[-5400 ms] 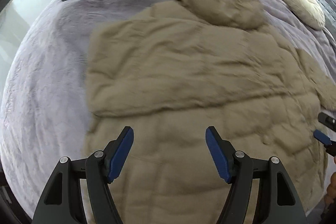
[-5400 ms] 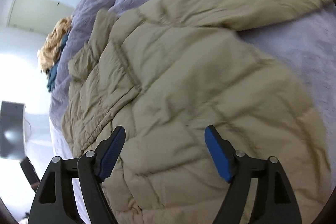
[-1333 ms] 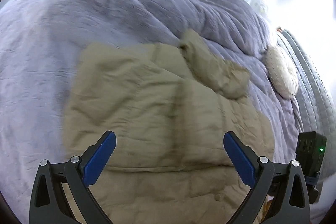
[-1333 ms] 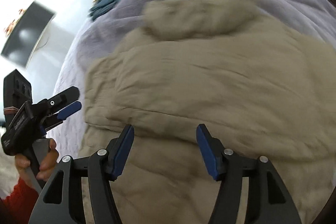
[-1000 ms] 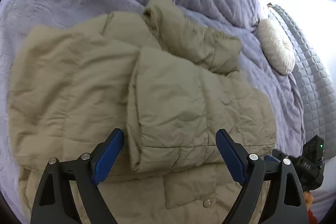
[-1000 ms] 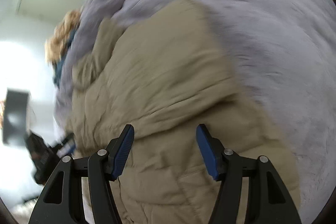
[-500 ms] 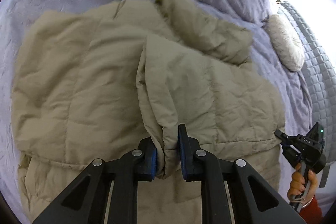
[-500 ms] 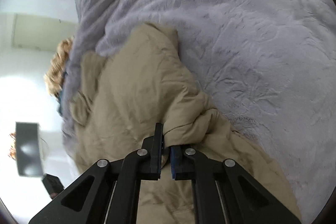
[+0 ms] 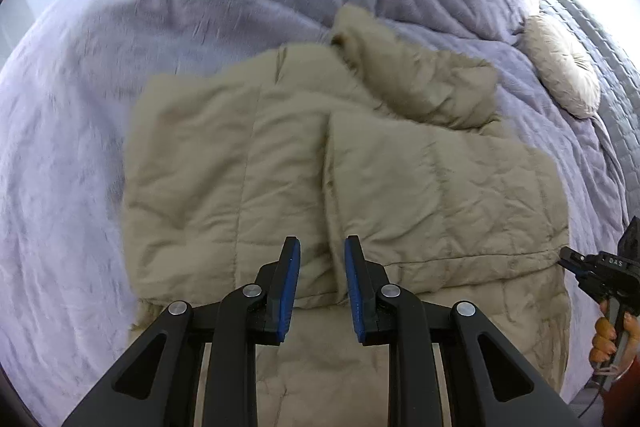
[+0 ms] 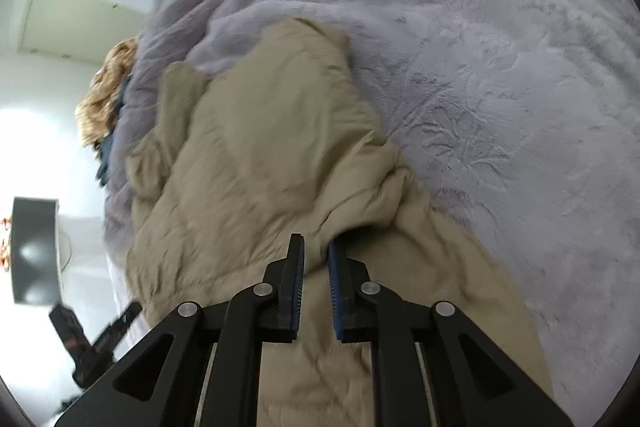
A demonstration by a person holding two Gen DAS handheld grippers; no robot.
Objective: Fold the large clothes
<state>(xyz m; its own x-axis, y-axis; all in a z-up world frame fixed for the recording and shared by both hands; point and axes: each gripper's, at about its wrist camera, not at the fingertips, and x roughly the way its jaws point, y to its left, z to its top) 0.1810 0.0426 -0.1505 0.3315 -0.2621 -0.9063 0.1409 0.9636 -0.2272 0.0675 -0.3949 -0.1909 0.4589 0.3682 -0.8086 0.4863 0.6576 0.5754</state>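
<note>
1. The tan quilted puffer jacket [image 9: 360,163] lay on the lavender plush bed [image 9: 120,67], dead ahead of both jaws.
2. Left gripper [image 9: 320,275]: jaws slightly parted, empty.
3. Right gripper [image 10: 316,279]: jaws narrowly parted at the folded flap's edge; grip indeterminate.

Right hand-held gripper [image 10: 316,267]: black arms, blue-padded fingers [image 10: 335,277], jaws narrowly parted, bunched fold of fabric at fingertips; whether pads grip it cannot be told. Tan quilted puffer jacket [image 10: 256,147]: spread on bed, upper part motion-blurred, raised fold just right of fingertips. Lavender plush blanket [image 10: 480,47]: covers bed, fills upper and right field. Golden-tan shaggy garment [image 10: 106,87] on dark teal cloth [image 10: 105,159]: far bed edge, left. Left hand-held gripper [image 10: 120,319]: black, lower left beside bed, blurred.
</note>
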